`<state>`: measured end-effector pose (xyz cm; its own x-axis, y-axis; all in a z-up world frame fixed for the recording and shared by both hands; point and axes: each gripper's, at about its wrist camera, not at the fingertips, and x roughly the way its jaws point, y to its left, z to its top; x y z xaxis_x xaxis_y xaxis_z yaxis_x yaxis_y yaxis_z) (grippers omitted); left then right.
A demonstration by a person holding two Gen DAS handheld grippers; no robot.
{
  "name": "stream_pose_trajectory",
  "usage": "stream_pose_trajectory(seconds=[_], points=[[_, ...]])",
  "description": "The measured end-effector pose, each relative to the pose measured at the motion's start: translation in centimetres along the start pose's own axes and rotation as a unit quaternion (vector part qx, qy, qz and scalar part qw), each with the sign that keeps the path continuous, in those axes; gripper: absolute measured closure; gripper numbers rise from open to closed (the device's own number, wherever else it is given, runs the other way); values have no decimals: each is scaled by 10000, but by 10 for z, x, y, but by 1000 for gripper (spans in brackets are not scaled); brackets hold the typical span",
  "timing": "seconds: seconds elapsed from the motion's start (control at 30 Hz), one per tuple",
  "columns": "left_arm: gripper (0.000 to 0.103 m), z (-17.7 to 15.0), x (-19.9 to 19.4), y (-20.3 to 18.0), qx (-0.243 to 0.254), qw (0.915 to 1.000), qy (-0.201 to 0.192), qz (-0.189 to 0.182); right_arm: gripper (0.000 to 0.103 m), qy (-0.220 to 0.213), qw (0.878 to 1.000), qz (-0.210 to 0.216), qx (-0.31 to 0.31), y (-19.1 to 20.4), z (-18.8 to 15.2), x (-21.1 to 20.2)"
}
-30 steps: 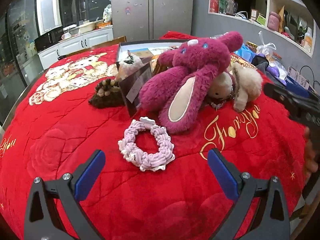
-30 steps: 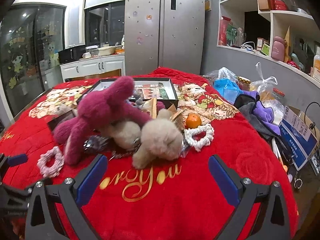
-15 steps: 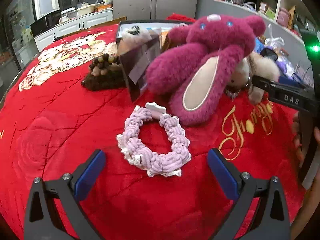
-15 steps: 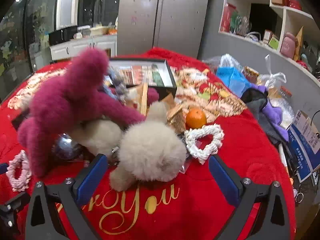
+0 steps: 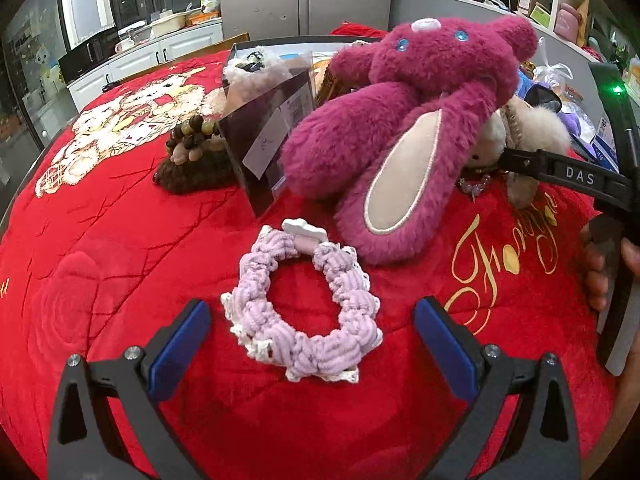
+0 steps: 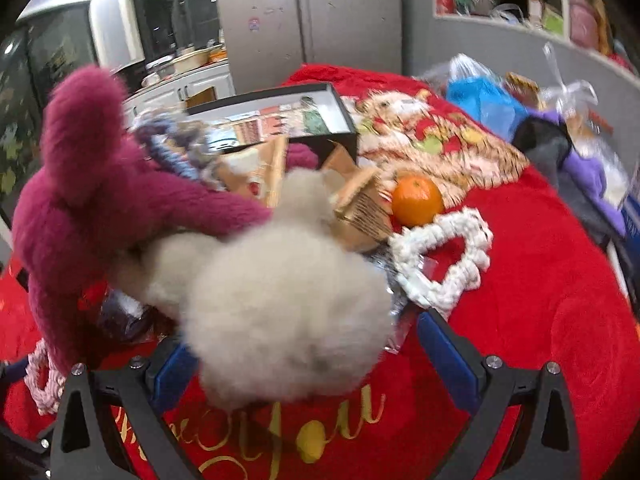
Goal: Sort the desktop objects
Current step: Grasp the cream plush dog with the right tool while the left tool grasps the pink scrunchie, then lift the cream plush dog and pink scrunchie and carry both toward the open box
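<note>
A lilac knitted scrunchie [image 5: 304, 308] lies on the red cloth [image 5: 120, 272], between the open blue-padded fingers of my left gripper [image 5: 312, 338]. A magenta plush rabbit [image 5: 404, 120] lies just behind it. In the right wrist view a cream fluffy plush [image 6: 288, 312] sits between the open fingers of my right gripper [image 6: 308, 354], its lower part inside the gap. The magenta rabbit [image 6: 92, 184] leans on it from the left. A white knitted scrunchie [image 6: 444, 260] and an orange [image 6: 416, 200] lie to the right. The right gripper's arm shows in the left wrist view [image 5: 568, 176].
A dark open box [image 6: 280, 120] with pictures stands behind the toys. A dark glossy card box [image 5: 268, 132] and brown beads [image 5: 192, 144] lie left of the rabbit. Bags and purple cloth [image 6: 560, 152] crowd the right edge. A wooden comb [image 6: 360, 208] lies by the orange.
Both grippers have moved forward and down. The lilac scrunchie now sits between the left fingers, and the cream plush has come between the right fingers. Both stay open.
</note>
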<state>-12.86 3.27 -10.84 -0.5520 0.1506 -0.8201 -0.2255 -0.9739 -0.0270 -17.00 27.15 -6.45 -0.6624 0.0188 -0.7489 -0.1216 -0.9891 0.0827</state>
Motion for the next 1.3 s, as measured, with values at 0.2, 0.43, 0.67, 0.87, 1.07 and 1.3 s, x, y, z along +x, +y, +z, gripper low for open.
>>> stream_pose_trajectory(seconds=[0.2, 0.43, 0.67, 0.87, 1.07, 1.3], points=[[2, 1, -1, 1, -12, 9999, -52, -107, 15, -113, 9997, 108, 186, -6, -5, -6], [67, -1, -12, 10, -177, 9985, -366, -365, 39, -466, 9983, 336, 93, -5, -7, -22], [91, -5, -21, 11, -184, 9970, -575, -486, 40, -845, 9956, 366, 148, -8, -13, -42], [91, -12, -40, 1, -42, 9958, -837, -362, 41, -1065, 9937, 361, 32, -4, -19, -57], [91, -24, -54, 1, -91, 9947, -954, -369, 41, -1168, 9925, 357, -5, -5, -23, -70], [91, -39, -77, -5, -102, 9925, -1116, -487, 41, -1409, 9889, 469, -85, 0, -32, -99]])
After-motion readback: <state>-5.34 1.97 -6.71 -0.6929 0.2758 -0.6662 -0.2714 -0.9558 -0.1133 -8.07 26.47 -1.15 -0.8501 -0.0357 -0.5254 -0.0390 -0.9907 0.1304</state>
